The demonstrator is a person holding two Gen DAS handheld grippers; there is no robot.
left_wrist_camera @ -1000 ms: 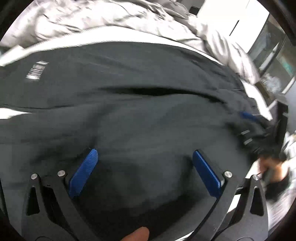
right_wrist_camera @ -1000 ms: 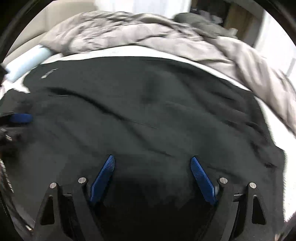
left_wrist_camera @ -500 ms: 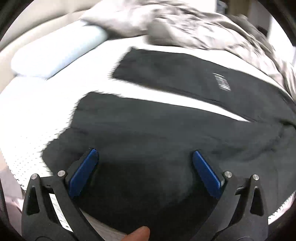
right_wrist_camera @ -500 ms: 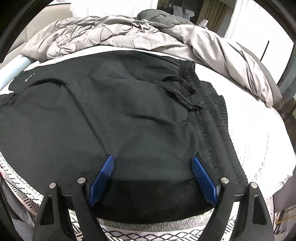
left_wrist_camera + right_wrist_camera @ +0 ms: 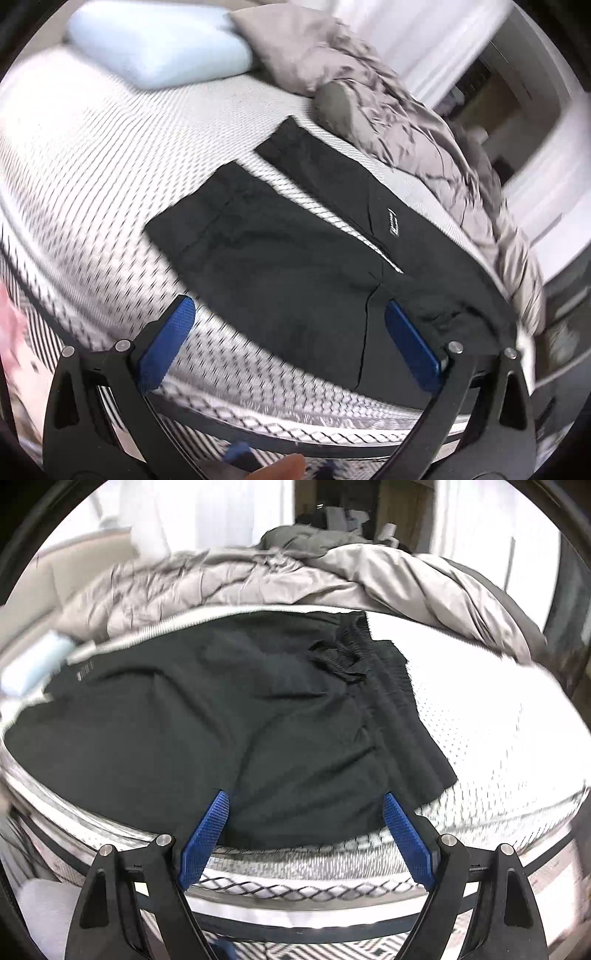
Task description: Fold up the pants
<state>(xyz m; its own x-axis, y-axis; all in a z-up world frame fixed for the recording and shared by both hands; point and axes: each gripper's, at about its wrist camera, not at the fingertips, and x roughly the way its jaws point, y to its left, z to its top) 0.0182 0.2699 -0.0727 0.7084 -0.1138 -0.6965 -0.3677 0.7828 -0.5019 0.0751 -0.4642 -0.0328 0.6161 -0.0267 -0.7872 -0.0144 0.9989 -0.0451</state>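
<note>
Black pants (image 5: 295, 266) lie spread flat on the bed (image 5: 92, 177), legs apart, near the grey duvet (image 5: 332, 579). No fold made yet. Left gripper (image 5: 291, 339) and right gripper (image 5: 306, 834): jaws wide, empty.

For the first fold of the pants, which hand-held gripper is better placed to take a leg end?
Probably the left hand-held gripper: it is open and its view shows both leg ends of the pants. The right hand-held gripper, also open, faces the waistband.
</note>
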